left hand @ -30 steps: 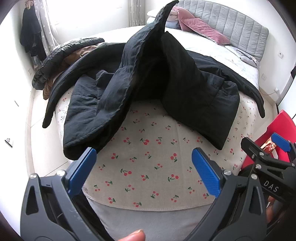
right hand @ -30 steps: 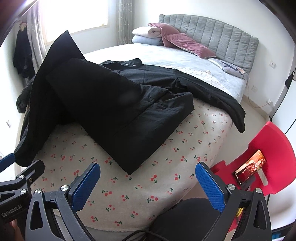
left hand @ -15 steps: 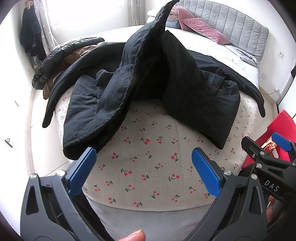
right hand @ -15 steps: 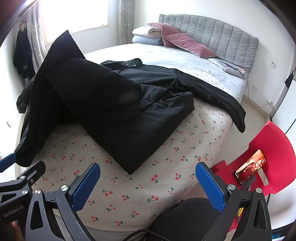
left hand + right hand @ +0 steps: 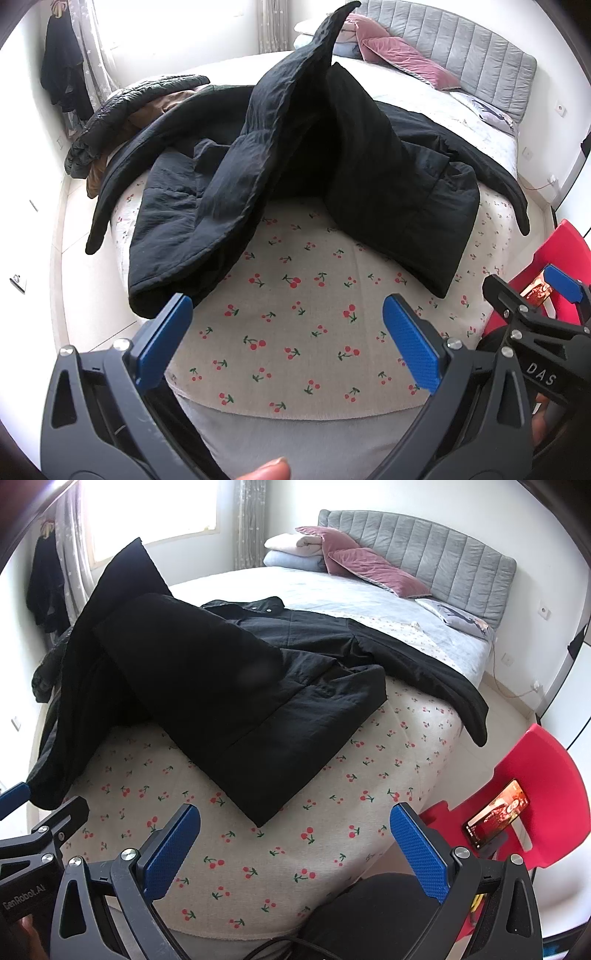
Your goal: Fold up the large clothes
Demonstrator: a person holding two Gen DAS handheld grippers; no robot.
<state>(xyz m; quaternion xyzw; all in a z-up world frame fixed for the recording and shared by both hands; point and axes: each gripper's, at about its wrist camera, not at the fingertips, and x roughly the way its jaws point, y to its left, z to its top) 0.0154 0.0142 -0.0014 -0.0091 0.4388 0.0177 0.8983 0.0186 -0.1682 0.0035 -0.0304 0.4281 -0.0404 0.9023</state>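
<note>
A large black padded coat (image 5: pixel 280 155) lies on the bed's cherry-print cover (image 5: pixel 303 332). Its middle stands up in a stiff peak, and its two front panels spread toward me. In the right wrist view the coat (image 5: pixel 236 686) lies with one sleeve hanging over the bed's right edge. My left gripper (image 5: pixel 288 339) is open and empty, held over the cover near the bed's foot, short of the coat's hem. My right gripper (image 5: pixel 295 845) is open and empty, beside the left one, also short of the hem.
A second dark jacket over a brown garment (image 5: pixel 122 122) lies at the bed's left edge. Pink pillows (image 5: pixel 369 572) and folded blankets sit by the grey headboard. A red chair (image 5: pixel 535 801) holding a phone (image 5: pixel 495 819) stands right of the bed.
</note>
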